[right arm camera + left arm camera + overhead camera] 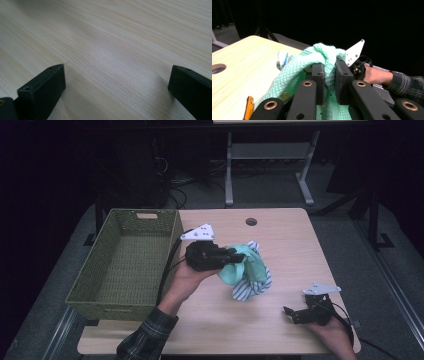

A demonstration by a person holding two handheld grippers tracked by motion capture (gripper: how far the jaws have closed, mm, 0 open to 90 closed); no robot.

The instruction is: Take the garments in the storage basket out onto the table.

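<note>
At the middle of the table [210, 320], we hold the mint-green cloth [250, 262] pinched in our left gripper [239, 256], its jaws narrowed onto a fold, with a striped cloth [250, 289] bunched just beneath it. Our right gripper [289, 312] rests near the table's right front corner, jaws spread wide over bare wood. We judge the cloth is picked up; the next move calls for carrying it left over the basket [100, 270] rim without dragging the striped piece.
</note>
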